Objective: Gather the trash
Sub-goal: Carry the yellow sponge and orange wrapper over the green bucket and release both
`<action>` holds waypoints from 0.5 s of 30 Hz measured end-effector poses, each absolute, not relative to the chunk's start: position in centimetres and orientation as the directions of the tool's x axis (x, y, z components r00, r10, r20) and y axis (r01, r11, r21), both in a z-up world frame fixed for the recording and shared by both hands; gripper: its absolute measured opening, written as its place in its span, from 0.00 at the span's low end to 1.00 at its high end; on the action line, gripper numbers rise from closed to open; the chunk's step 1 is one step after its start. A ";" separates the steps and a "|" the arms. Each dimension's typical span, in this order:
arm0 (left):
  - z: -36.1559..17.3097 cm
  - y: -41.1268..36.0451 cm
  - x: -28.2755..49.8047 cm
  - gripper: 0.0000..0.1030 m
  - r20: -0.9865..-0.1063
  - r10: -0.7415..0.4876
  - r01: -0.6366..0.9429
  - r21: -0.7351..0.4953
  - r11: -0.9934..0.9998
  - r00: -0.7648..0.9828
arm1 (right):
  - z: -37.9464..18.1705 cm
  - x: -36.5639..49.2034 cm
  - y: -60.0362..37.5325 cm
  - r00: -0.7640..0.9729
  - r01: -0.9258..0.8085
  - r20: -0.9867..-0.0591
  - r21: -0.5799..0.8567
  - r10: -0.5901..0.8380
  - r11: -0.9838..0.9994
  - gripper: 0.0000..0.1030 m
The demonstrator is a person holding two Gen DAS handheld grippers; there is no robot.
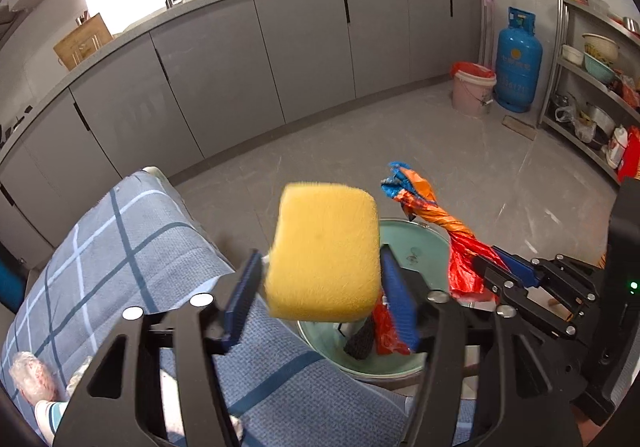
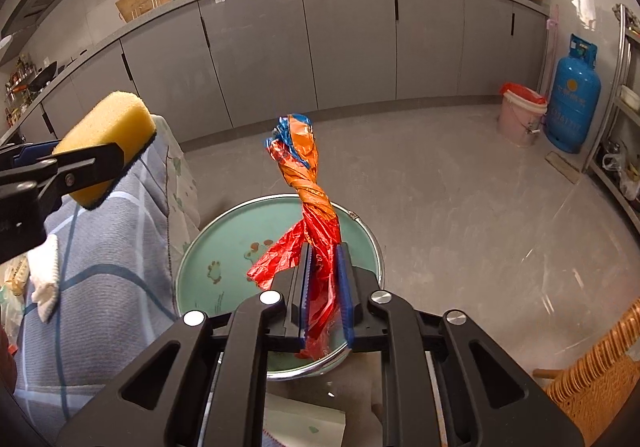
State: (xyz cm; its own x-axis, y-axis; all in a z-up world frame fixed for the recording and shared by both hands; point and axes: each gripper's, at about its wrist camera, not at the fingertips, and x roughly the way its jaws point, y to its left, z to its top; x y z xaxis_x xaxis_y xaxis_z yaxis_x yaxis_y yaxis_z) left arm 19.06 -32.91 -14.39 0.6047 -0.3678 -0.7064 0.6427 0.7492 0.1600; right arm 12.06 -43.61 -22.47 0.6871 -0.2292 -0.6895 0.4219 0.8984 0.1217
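My L claw [image 1: 320, 283] gapes round soft, light sponge [image 1: 324, 251]; R claw [image 2: 324, 287] pinches crinkly wrapper [image 2: 316, 231] mid-twist over basin [image 2: 192, 279].

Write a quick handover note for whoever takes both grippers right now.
Left gripper: yellow sponge sits between wide jaws, above the table edge.
Right gripper: shut on the twisted red-orange plastic bag, over the green basin.
Done: both pieces lifted; some trash already lies in the basin.
Left: drop the bag and the sponge into the basin.
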 end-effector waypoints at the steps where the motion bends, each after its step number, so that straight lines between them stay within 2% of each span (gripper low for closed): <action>1: -14.6 -33.0 19.3 0.69 -0.707 -0.363 0.639 0.162 0.752 0.607 | -22.8 12.2 -43.8 0.683 0.427 -0.693 0.121 -0.232 0.896 0.23; 7: -15.3 -32.4 19.9 0.76 -0.721 -0.341 0.619 0.154 0.770 0.603 | -24.4 11.8 -44.7 0.664 0.466 -0.709 0.143 -0.239 0.873 0.45; 11: -15.0 -31.1 20.1 0.76 -0.732 -0.317 0.590 0.141 0.795 0.603 | -24.1 10.5 -44.3 0.667 0.486 -0.707 0.173 -0.236 0.857 0.51; 15: -13.7 -29.3 19.0 0.82 -0.710 -0.312 0.568 0.149 0.809 0.631 | -23.0 9.4 -43.2 0.678 0.488 -0.696 0.187 -0.235 0.853 0.57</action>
